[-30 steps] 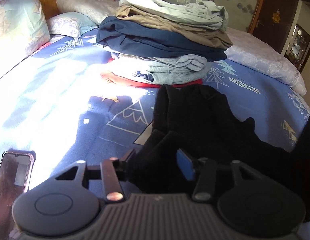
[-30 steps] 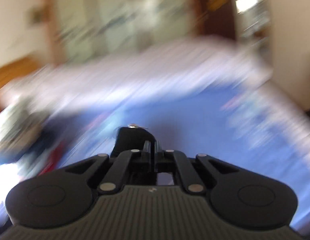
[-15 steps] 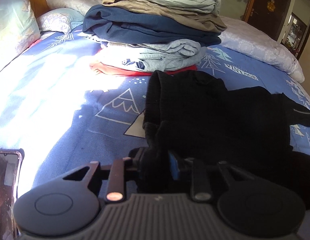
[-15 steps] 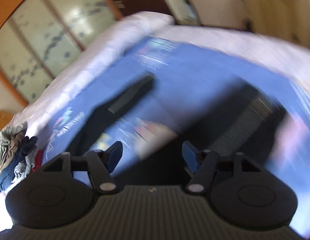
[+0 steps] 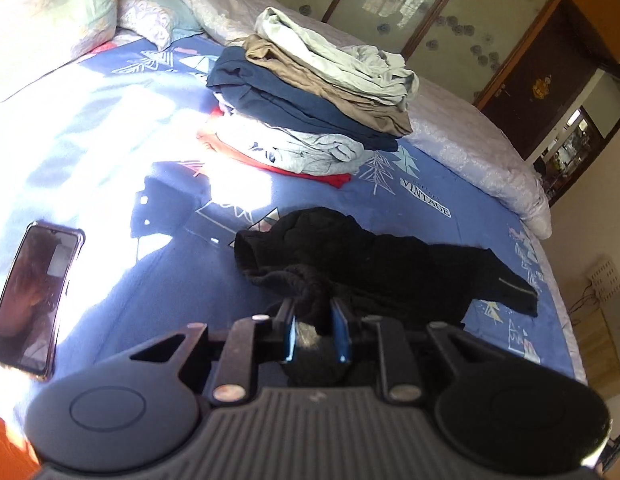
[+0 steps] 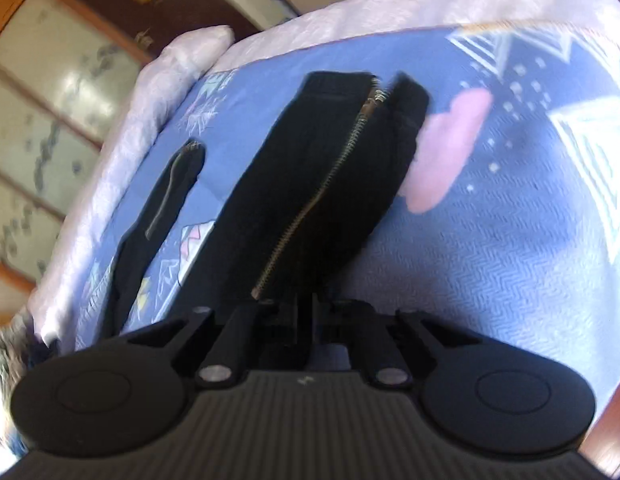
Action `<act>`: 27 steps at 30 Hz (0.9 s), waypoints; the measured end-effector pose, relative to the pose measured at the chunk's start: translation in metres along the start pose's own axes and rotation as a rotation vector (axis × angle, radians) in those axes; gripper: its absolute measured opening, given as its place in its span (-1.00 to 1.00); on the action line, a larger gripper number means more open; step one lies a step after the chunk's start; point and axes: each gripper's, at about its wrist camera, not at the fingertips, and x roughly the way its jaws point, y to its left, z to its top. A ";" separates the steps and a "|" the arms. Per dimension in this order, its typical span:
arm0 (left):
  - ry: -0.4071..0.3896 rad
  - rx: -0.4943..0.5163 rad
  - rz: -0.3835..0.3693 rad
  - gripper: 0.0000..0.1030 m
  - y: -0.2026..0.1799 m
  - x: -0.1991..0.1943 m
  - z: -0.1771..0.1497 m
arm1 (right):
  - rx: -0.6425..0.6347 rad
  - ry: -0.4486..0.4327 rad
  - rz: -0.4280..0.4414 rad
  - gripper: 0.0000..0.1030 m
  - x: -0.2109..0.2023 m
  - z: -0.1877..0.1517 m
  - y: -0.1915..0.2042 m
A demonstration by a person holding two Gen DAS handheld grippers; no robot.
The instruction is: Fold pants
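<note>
on the bed, 1 black pants pinched by 2 grippers, l & r.

Hard sunlight blows out the bed at left in the left view, casting sharp shadows. The right view is motion-blurred; both bend at the edges.

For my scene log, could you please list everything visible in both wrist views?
black pants: one, black, spread on the bed, zip showing
bed sheet: one, blue patterned, under everything
clothes stack: one, mixed colours, beyond the pants
phone: one, dark, left on the sheet
pillows: several, pale, at the headboard
quilt: one, lilac, far bed edge
left gripper: shut on pants fabric
right gripper: shut on pants fabric
</note>
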 end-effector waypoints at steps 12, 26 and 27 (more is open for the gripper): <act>0.086 -0.184 0.019 -0.57 0.037 0.025 0.008 | -0.307 -0.222 0.094 -0.78 -0.047 0.065 0.132; 0.145 -0.258 0.054 0.02 0.067 0.026 -0.040 | -0.097 -0.133 -0.135 -0.21 -0.043 0.051 -0.039; 0.140 -0.282 0.034 0.08 0.068 0.025 -0.044 | -0.060 -0.127 -0.124 -0.08 -0.049 0.050 -0.050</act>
